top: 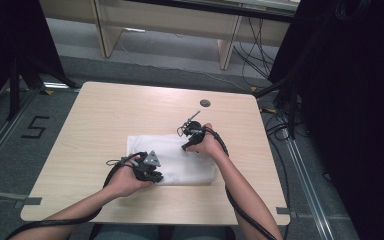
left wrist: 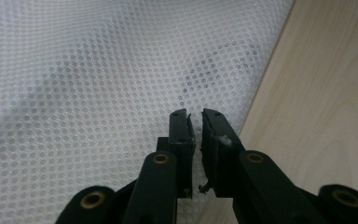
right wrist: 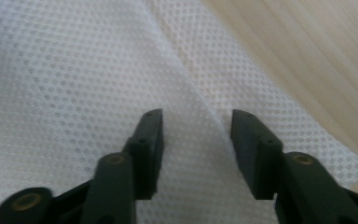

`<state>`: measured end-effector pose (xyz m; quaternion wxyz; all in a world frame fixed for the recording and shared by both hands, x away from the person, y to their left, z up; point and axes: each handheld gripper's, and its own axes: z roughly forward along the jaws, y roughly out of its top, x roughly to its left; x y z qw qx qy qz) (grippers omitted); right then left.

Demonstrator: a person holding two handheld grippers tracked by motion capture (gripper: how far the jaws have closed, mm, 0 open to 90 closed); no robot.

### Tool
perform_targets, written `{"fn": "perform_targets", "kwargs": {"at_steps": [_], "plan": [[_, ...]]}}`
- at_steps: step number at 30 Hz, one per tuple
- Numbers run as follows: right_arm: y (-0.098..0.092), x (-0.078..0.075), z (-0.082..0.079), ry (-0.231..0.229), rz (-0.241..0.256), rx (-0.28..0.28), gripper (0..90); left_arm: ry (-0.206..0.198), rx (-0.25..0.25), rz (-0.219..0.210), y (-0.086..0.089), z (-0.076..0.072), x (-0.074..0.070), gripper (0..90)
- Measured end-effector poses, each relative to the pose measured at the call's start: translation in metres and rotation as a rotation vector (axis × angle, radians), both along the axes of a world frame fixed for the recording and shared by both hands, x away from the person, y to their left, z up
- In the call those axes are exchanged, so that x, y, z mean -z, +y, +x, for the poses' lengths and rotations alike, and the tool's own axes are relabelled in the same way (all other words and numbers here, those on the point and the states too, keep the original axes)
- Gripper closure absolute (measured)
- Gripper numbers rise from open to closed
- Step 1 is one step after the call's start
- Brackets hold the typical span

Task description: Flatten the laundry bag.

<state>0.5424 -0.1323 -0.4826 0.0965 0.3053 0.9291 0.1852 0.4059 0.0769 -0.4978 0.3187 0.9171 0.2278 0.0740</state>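
Observation:
A white mesh cloth (top: 182, 161) lies folded flat in the middle of the light wooden table (top: 110, 110). At the cloth's near left edge, my left gripper (top: 155, 176) has its jaws closed to a thin gap with a bit of the mesh pinched between them. The left gripper view shows the gripper (left wrist: 195, 116) at the cloth (left wrist: 98, 93) border, next to bare wood (left wrist: 326, 93). My right gripper (top: 186, 146) is at the cloth's far side. Seen from the right gripper view, it (right wrist: 196, 119) stands open just above the cloth (right wrist: 74, 70), straddling a fold ridge near the edge.
A round grommet hole (top: 205, 103) sits near the table's far edge. Beyond the table are wooden furniture legs (top: 228, 45), loose cables (top: 252, 55) and black stands on both sides. A "5" mark (top: 34, 127) is on the floor at left.

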Motion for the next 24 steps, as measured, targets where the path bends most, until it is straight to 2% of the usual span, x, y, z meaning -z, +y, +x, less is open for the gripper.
{"fn": "perform_targets", "kwargs": {"at_steps": [1,2,3,4,5,7,10,12,13,17,18,19,20,21,22,24], "plan": [[0.000,0.000,0.000,-0.003,-0.005,-0.012,64.1,0.004,-0.003,-0.004,0.000,0.000,0.001,81.6],[0.000,0.000,0.000,-0.003,-0.005,-0.012,64.1,0.004,-0.003,-0.004,0.000,0.000,0.001,81.6],[0.003,-0.001,-0.004,0.019,0.007,-0.041,76.0,0.005,-0.005,-0.005,0.000,0.000,0.001,81.7],[0.003,-0.001,-0.004,0.019,0.007,-0.041,76.0,0.005,-0.005,-0.005,0.000,0.000,0.001,81.7],[0.005,-0.002,-0.006,0.037,0.009,-0.040,80.4,0.004,-0.007,0.000,0.000,0.000,0.001,81.7],[0.008,-0.003,-0.010,0.030,-0.016,-0.064,88.7,0.000,-0.008,0.000,0.000,-0.001,0.001,81.9],[0.009,-0.009,-0.013,0.012,-0.037,-0.062,89.2,0.003,-0.017,-0.006,-0.001,-0.002,0.002,82.1],[0.009,-0.012,-0.014,0.007,-0.035,-0.068,89.2,0.003,-0.017,-0.006,0.000,-0.001,0.002,82.1],[0.010,-0.018,-0.017,0.004,-0.015,-0.079,89.2,-0.002,-0.010,0.001,0.000,-0.001,0.002,82.5],[0.011,-0.031,-0.023,-0.034,-0.024,-0.099,89.2,-0.005,-0.020,-0.007,0.000,-0.002,0.001,83.2],[0.010,-0.035,-0.024,-0.056,-0.022,-0.107,89.2,-0.019,-0.037,-0.038,-0.001,-0.005,-0.003,83.9],[0.010,-0.035,-0.024,-0.056,-0.022,-0.107,89.2,-0.019,-0.037,-0.038,-0.001,-0.005,-0.003,84.4],[0.011,-0.037,-0.026,-0.066,-0.014,-0.093,89.2,-0.013,-0.058,-0.083,-0.003,-0.008,-0.004,84.4],[0.010,-0.042,-0.029,-0.072,0.007,-0.090,89.1,-0.015,-0.028,-0.071,-0.003,-0.009,-0.008,85.5],[0.010,-0.042,-0.029,-0.072,0.007,-0.090,89.1,-0.010,-0.013,-0.065,-0.004,-0.010,-0.011,85.5],[0.009,-0.046,-0.032,-0.072,0.019,-0.080,89.0,0.007,0.018,-0.057,-0.009,-0.015,-0.010,86.3]]}}
